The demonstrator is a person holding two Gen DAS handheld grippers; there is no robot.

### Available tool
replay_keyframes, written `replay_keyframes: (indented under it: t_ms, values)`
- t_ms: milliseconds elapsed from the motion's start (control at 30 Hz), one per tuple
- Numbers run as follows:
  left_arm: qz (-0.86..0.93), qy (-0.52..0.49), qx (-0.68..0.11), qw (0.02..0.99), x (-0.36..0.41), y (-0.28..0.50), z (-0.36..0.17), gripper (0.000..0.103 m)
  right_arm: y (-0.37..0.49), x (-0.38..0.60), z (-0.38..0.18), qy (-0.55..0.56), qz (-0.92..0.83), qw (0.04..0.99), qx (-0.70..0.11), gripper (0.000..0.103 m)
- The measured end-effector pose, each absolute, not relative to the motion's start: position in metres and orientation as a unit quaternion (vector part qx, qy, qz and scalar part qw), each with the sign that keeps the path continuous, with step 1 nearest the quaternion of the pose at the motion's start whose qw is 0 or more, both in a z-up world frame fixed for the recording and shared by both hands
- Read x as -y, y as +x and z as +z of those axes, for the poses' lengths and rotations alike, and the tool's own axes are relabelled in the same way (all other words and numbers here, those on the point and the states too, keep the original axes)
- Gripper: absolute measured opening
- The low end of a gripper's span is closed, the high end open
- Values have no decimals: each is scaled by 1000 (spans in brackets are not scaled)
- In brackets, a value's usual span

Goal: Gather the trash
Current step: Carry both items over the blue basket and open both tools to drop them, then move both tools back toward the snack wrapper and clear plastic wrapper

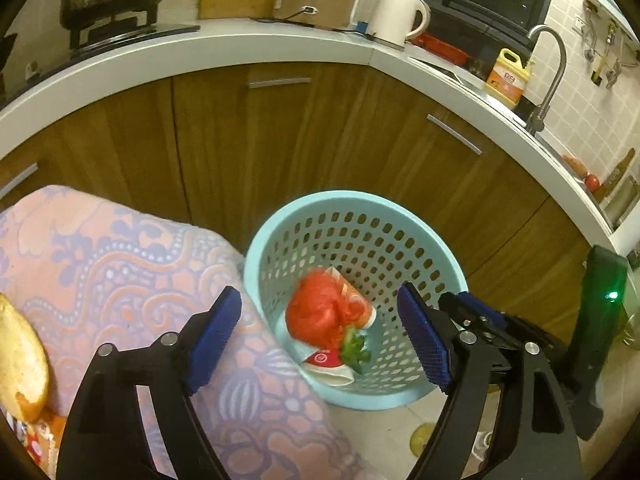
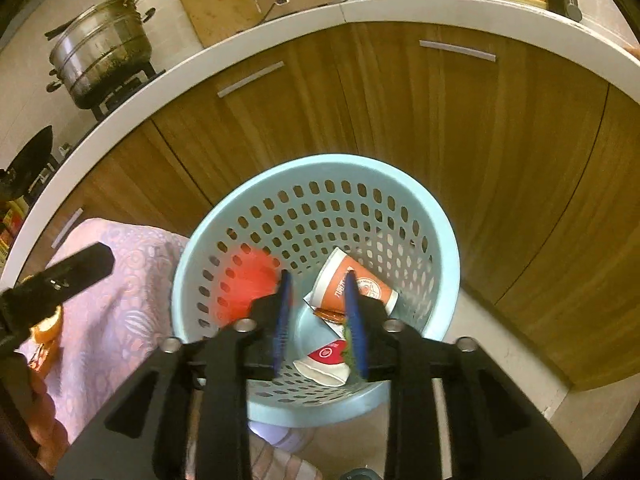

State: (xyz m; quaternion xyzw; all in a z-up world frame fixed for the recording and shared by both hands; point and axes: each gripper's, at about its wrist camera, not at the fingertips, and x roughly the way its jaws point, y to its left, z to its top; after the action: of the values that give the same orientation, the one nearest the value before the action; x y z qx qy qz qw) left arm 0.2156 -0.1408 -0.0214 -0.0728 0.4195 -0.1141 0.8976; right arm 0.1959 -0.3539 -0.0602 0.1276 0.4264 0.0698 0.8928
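A light blue perforated basket [image 1: 416, 216] stands on the floor against the cabinets; it also shows in the right wrist view [image 2: 440, 216]. A blurred red plastic bag [image 1: 320, 308] is in the air inside it, over paper cups [image 1: 332, 364] and a green scrap [image 1: 354, 346]. In the right wrist view the red bag [image 2: 248, 280] is a blur by the left wall, beside an orange cup [image 2: 360, 284] and a red-and-white cup [image 2: 324, 360]. My left gripper [image 1: 320, 338] is open and empty above the basket. My right gripper [image 2: 320, 320] hangs over the basket, its pads [image 2: 283, 320] a narrow gap apart, holding nothing.
A table under a pink patterned cloth [image 1: 132, 280] stands left of the basket, with a piece of bread [image 1: 20, 364] on it. Wooden cabinet doors [image 1: 280, 140] and a white counter [image 1: 200, 48] with a pot, kettle and sink lie behind.
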Motion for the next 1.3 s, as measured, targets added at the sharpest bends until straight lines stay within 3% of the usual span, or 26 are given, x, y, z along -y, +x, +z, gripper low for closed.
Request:
replay_keyframes:
  t_ms: [133, 633, 1033, 1300]
  values:
    - [-116, -73, -404, 905, 130, 199, -6, 78, 185, 346, -45, 120, 82, 901, -410, 39]
    - [-73, -95, -309, 943, 45, 82, 64, 79, 129, 256, 27, 84, 201, 911, -350, 52]
    - [38, -159, -282, 945, -80, 11, 63, 79, 95, 152, 15, 23, 307, 883, -355, 57]
    - [93, -212, -294, 927, -145, -10, 33, 79, 93, 112, 7, -17, 346, 865, -364, 61]
